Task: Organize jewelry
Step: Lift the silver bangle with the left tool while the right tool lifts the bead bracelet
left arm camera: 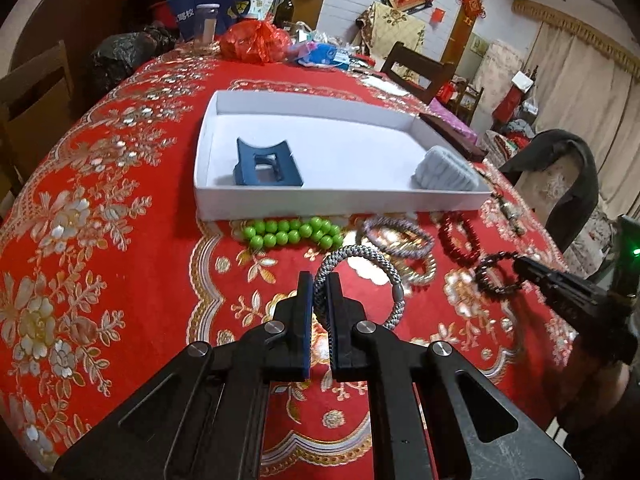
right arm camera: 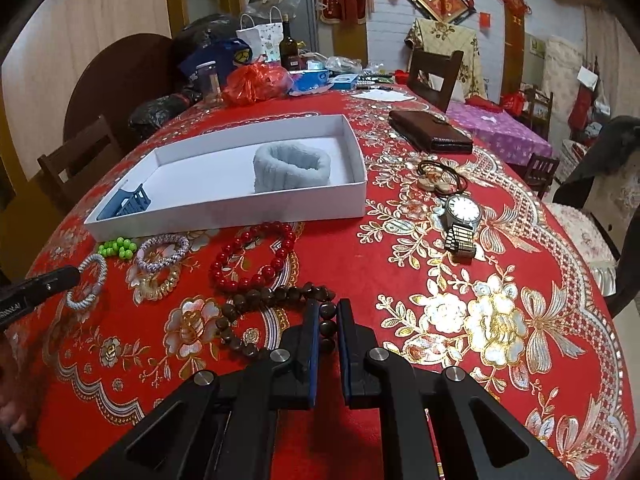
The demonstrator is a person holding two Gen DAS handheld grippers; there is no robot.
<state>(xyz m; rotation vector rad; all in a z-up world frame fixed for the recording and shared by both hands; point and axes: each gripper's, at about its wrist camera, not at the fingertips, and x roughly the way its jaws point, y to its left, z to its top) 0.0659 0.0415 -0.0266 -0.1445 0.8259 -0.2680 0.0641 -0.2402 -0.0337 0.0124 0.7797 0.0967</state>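
The white tray [left arm camera: 224, 152] lies on the red, gold-flowered cloth of the worktop [left arm camera: 120, 240], and everything else is placed from it. Inside it, a blue hair claw [left arm camera: 266, 164] sits toward its left end and a pale grey knitted band [left arm camera: 446, 172] stands in its right front corner. Along the tray's near wall, on the cloth, lies a row of bracelets: the green bead bracelet [left arm camera: 292, 232] just in front of the wall, a lilac braided bangle [left arm camera: 400, 236] to its right and overlapping a gold bangle [left arm camera: 420, 270], and a red bead bracelet [right arm camera: 254, 256] further right. Nearer than these, the left gripper [left arm camera: 320, 280] has its jaws closed narrow on the silver braided bracelet [left arm camera: 356, 280], the cord pinched between the pads while the rest of the loop rests on the cloth. To the right of that, and also on the near side of the tray, the right gripper [right arm camera: 328, 308] has its jaws clamped on the dark brown bead bracelet [right arm camera: 276, 296], with several beads caught between the pads and the strand trailing left across the cloth. Off the tray's right end lie a wristwatch [right arm camera: 462, 216] with a metal strap, a black cord pendant [right arm camera: 436, 178] beyond it, and a brown wallet [right arm camera: 432, 134] further back.
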